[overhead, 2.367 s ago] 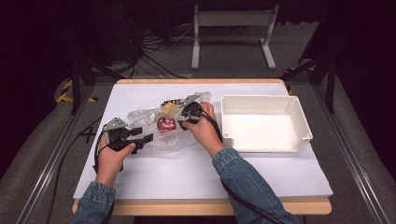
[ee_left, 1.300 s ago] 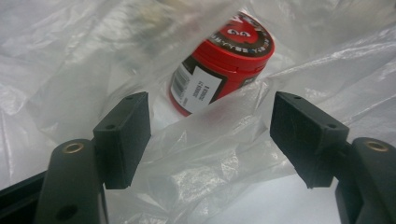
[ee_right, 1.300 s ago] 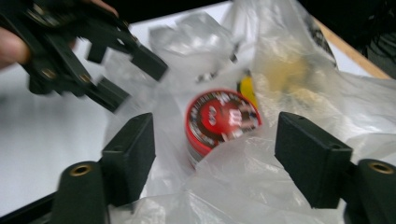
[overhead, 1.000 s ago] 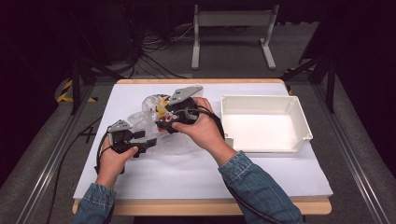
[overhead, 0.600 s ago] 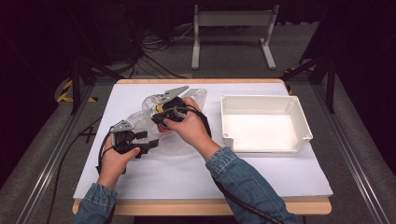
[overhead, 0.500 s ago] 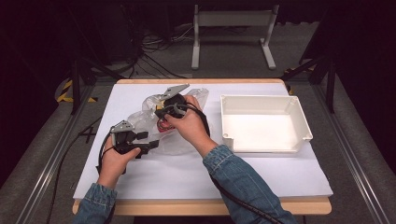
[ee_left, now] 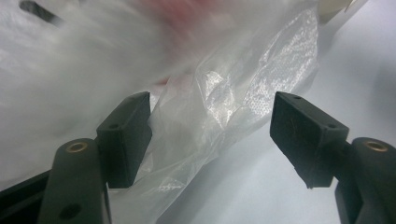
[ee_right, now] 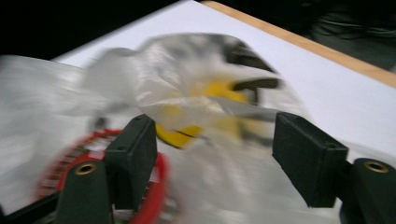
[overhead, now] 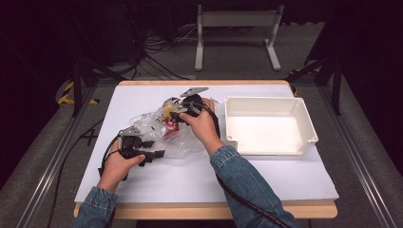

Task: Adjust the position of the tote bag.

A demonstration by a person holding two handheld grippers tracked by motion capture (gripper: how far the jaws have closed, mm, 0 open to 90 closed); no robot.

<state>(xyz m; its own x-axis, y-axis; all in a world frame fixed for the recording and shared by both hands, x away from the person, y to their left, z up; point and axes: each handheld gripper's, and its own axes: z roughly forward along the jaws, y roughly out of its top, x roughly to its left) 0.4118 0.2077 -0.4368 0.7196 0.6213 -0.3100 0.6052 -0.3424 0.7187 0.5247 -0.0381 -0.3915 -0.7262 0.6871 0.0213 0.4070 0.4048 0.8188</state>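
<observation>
A crumpled clear plastic bag (overhead: 159, 133) lies on the white table cover, just left of the white tray (overhead: 268, 124), whose floor is bare. Inside the bag sit a red-rimmed round item (ee_right: 100, 179) and a yellow object (ee_right: 205, 114), both blurred. The left gripper (ee_left: 210, 140) rests at the bag's near-left edge, jaws apart with a fold of film between them, unpinched. The right gripper (ee_right: 212, 149) sits at the bag's far end; its jaws have just been opening and now stand spread over the film.
</observation>
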